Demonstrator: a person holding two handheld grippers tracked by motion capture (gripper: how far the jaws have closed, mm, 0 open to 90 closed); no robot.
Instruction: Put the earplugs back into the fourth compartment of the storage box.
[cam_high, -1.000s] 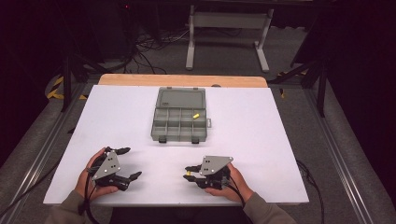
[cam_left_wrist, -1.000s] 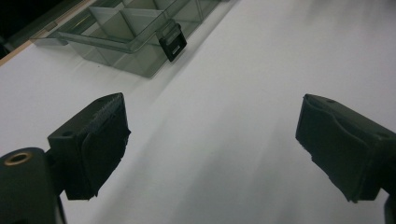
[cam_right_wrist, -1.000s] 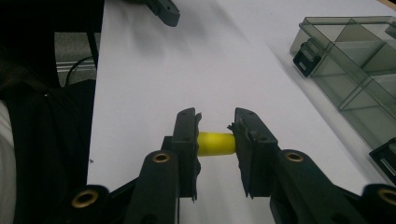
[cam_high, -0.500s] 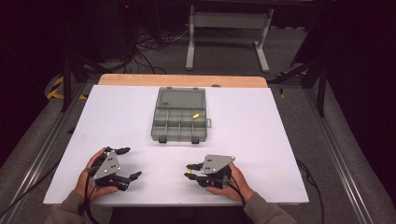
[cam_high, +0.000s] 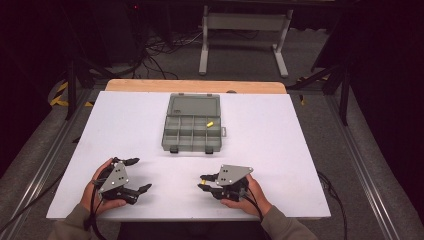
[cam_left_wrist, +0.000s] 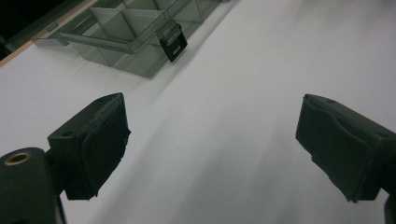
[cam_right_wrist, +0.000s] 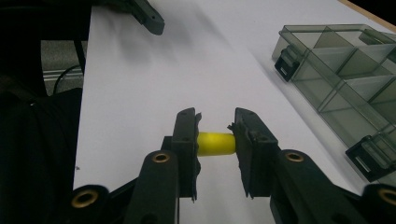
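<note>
Near the front edge of the white table (cam_high: 300, 150), the right gripper (cam_high: 206, 182) has its jaws clamped on a little yellow cylinder (cam_right_wrist: 215, 143), held end to end between the two pads just above the tabletop. From the right gripper view the piece sits crosswise, one pad on each end. Over toward the front left corner, the left gripper (cam_high: 136, 175) rests in the person's left hand (cam_high: 97, 192) with its jaws spread wide and nothing between them, just bare table underneath. Farther back, around the middle of the table and closer to the far edge, there's a grey compartment box (cam_high: 192, 127) with its lid flipped open toward the back and two black latches on the near side. One more small yellow piece (cam_high: 210, 123) lies in one of its right-hand compartments. Both grippers are well apart from the box.
</note>
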